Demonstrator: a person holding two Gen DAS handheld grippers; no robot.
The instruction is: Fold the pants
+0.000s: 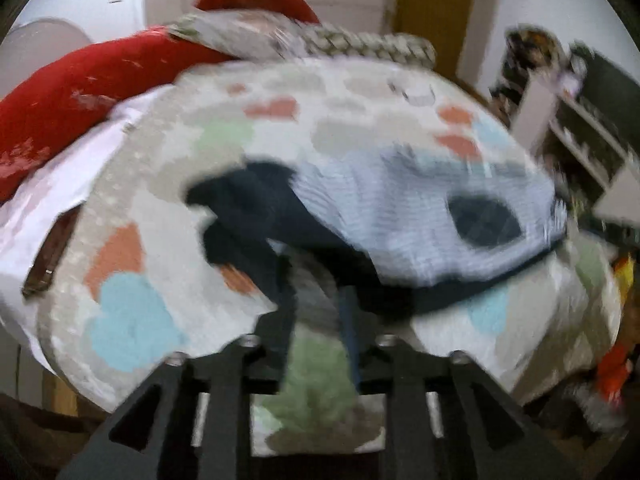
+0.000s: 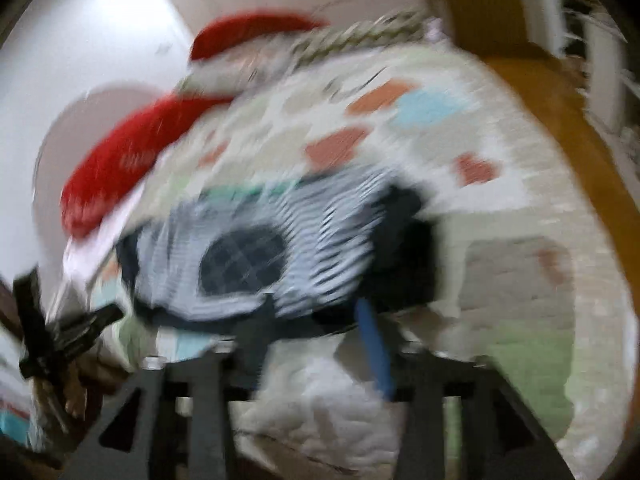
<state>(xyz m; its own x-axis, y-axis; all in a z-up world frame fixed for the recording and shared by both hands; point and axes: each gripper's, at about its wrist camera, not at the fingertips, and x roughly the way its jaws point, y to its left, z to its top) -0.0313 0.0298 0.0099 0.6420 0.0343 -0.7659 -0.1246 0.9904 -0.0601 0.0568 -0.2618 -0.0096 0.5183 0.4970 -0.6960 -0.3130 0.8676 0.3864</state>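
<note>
On the bed (image 1: 132, 216), covered by a quilt patterned with orange, blue, green and grey patches, the pants (image 1: 420, 216) are lying in a bunched heap near the middle. Pale blue striped cloth is showing uppermost, with a dark checked oval patch (image 1: 486, 220) on it and navy fabric spilling out along the near and left edges. Both views are blurring heavily, so fine folds are not readable.

Left hand-held gripper (image 1: 316, 308): its two dark fingers are reaching into the near navy edge of the pants, with a gap showing between them; whether cloth is being pinched, I cannot tell. Right hand-held gripper (image 2: 316, 340): its fingers, one carrying a blue strip, are meeting the near dark hem of the pants (image 2: 280, 240); fingers are standing apart, and any grip on the cloth is not discernible. In the right wrist view the left hand-held gripper (image 2: 60, 332) is appearing at the far left edge, beside the heap.

Behind the quilt, red pillows (image 1: 72, 104) are resting at the head of the bed beside a patterned blanket (image 1: 360, 44). A white sheet (image 1: 60, 184) is lying along the left side, and shelves (image 1: 576, 128) are standing to the right.
</note>
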